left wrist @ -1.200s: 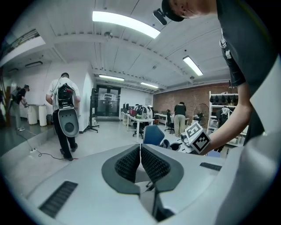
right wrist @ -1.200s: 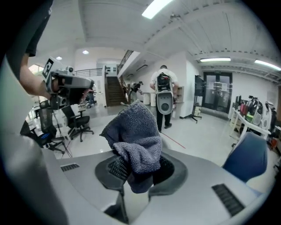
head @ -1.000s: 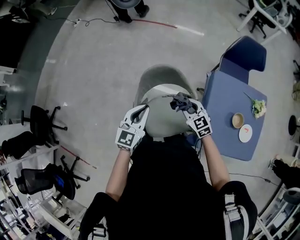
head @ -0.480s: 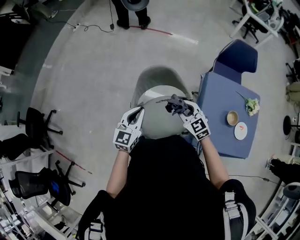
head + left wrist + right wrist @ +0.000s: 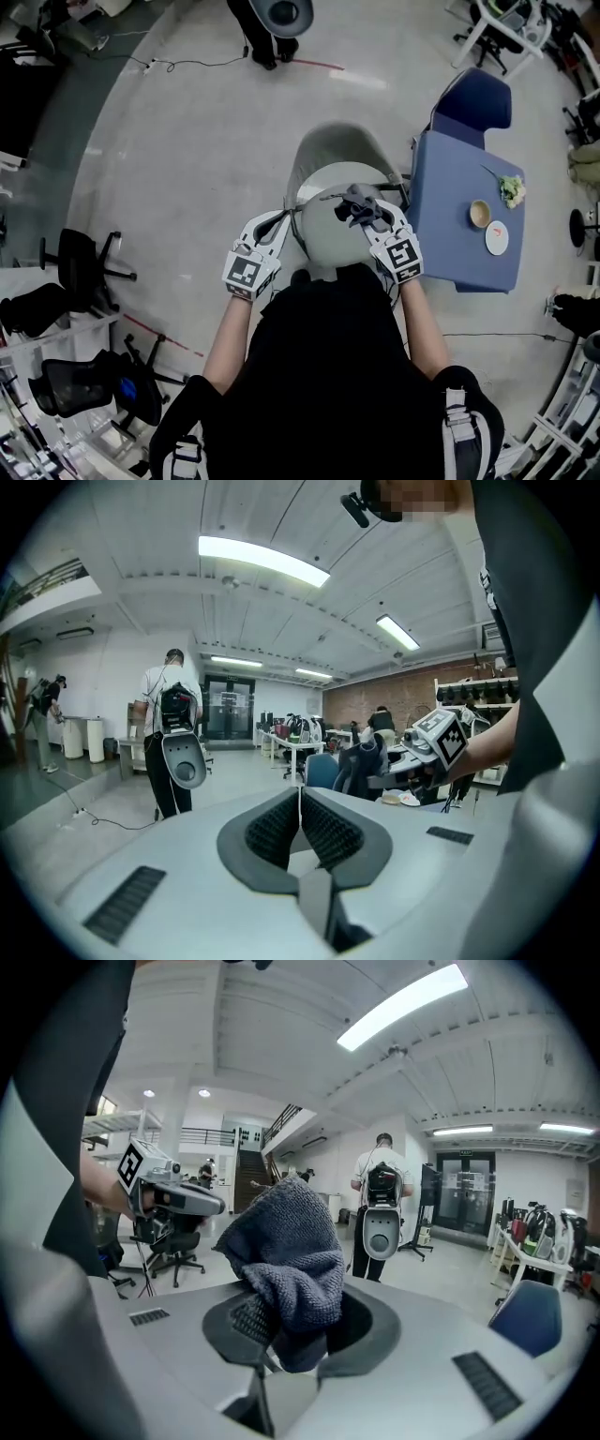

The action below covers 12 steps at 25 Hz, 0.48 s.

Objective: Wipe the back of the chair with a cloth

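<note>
A grey shell chair [image 5: 335,155] stands right in front of the person, with its rounded back [image 5: 326,236] between the two grippers. My right gripper [image 5: 362,210] is shut on a dark grey-blue cloth [image 5: 358,202], which rests at the upper right of the chair back. In the right gripper view the cloth [image 5: 287,1256] bulges up out of the right gripper [image 5: 284,1324]. My left gripper [image 5: 287,219] sits at the left edge of the chair back. It is shut and empty, and its pads meet in the left gripper view [image 5: 300,803].
A blue table [image 5: 452,239] stands close on the right, carrying a bowl [image 5: 480,213], a plate [image 5: 496,237] and a small plant [image 5: 512,190]. A blue chair [image 5: 478,99] is behind it. Black office chairs [image 5: 80,272] stand at the left. A person [image 5: 172,726] stands farther off with a cable on the floor.
The head view has shifted a little. Both grippers stay at the top of the chair back, and the cloth remains in the right gripper at nearly the same spot.
</note>
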{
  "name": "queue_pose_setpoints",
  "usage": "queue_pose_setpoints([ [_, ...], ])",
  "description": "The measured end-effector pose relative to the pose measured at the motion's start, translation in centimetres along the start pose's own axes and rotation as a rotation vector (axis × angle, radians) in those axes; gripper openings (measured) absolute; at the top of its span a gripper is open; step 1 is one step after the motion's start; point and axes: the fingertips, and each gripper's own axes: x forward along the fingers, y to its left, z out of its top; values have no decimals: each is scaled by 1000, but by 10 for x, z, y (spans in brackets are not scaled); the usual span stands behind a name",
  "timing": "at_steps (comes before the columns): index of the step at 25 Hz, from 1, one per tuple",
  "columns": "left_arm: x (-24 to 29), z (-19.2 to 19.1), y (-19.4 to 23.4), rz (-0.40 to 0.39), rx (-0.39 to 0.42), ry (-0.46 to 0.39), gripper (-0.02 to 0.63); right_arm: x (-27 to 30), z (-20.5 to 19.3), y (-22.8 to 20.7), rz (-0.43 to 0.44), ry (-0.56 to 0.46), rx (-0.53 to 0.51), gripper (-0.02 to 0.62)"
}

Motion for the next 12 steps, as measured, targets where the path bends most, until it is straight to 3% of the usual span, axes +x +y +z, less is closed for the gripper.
queue_pose_setpoints([
  [5,-46,-25,13,-34,-2,29,26,2,4,41,-53,-18,19,112],
  [12,-75,-30,1,-101,15,-2,26,0,-4,87,-78,-1,23,112],
])
